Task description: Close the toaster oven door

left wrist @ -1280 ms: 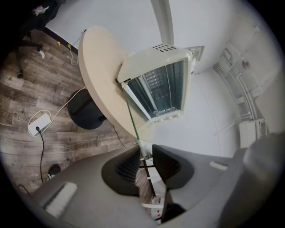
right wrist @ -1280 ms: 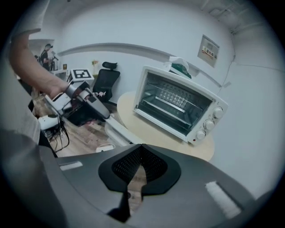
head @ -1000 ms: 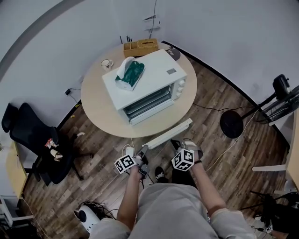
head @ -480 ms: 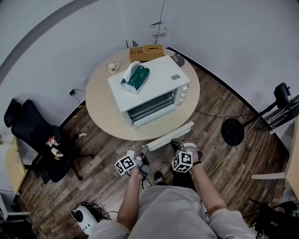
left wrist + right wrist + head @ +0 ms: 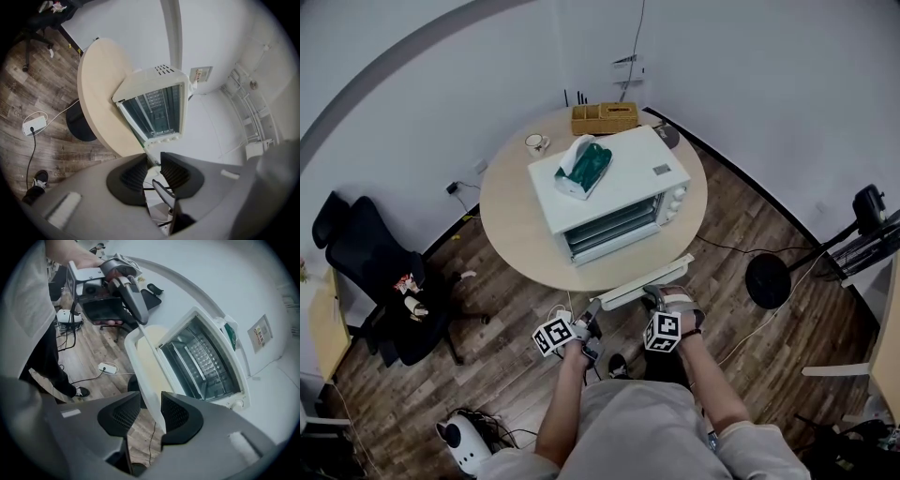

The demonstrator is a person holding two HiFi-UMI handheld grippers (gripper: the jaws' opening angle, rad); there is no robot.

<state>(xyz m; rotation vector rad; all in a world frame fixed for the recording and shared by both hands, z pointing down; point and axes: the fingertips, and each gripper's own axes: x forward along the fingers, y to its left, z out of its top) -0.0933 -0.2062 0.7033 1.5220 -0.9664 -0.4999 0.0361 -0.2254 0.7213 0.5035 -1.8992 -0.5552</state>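
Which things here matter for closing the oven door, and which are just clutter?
Job: oven; its open door; left gripper, shut on it; right gripper, jaws just opened, door edge between them.
Clutter: tissue pack on oven; box; cup; chair.

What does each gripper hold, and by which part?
Left gripper grips the oven door at its front corner. Right gripper holds nothing: jaws just opened, door edge between them.

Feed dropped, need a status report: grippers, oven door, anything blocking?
Left gripper shut on door end. Right gripper jaws just opened, door edge between them. Door open. Nothing seen blocking.
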